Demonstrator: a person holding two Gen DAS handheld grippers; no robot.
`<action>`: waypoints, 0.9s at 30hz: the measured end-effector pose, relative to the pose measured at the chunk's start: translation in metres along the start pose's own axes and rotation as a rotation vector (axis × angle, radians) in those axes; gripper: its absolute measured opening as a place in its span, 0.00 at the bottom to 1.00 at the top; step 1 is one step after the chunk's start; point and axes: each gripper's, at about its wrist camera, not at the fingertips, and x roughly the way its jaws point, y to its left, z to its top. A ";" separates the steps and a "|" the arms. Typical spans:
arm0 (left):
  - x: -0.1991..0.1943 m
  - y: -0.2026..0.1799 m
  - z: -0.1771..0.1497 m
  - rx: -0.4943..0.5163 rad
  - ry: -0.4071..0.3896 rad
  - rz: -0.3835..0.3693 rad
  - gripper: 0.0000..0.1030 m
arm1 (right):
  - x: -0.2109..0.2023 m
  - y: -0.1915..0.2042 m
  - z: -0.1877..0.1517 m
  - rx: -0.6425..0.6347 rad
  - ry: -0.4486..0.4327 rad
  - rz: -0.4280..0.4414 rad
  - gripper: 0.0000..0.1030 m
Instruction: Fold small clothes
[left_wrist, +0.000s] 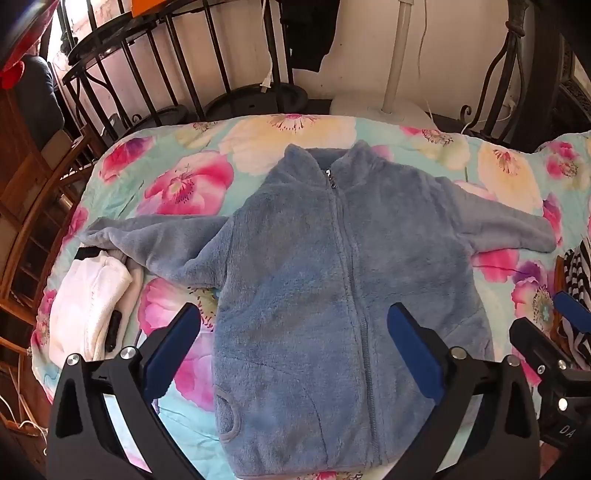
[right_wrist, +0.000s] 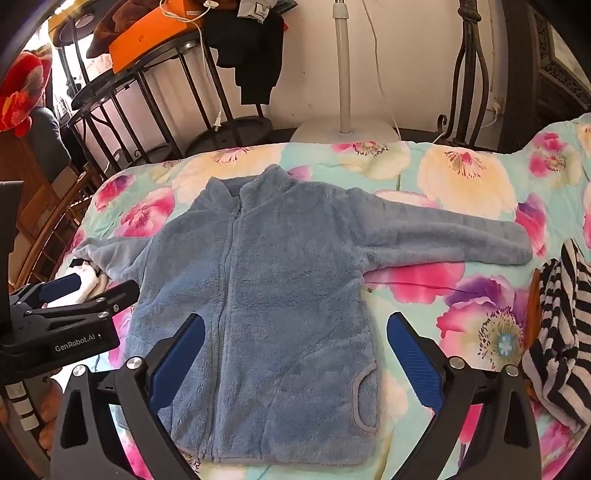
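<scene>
Left hand-held gripper (left_wrist: 293, 343) & right hand-held gripper (right_wrist: 295, 350): both wide apart, empty, over jacket (left_wrist: 332, 295) hem. Jacket flat on bed (left_wrist: 177, 177). Fold sleeves inward first; pinch cuffs, not bulk.

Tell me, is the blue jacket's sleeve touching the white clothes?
Touching. In the left wrist view the fleece jacket sleeve lies over the white clothes.

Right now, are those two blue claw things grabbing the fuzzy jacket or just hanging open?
Left gripper: open, holding nothing, above the blue fleece jacket.
Right gripper: open, holding nothing, above the same jacket.
</scene>
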 end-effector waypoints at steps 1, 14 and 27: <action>0.001 0.001 0.000 -0.001 0.001 -0.002 0.96 | 0.000 0.000 0.000 0.004 0.004 0.002 0.96; 0.004 0.004 -0.003 -0.010 0.006 -0.002 0.96 | 0.002 -0.001 0.000 0.021 0.015 0.007 0.96; 0.004 0.005 -0.003 -0.010 0.008 -0.004 0.96 | 0.003 -0.003 0.000 0.026 0.021 0.010 0.96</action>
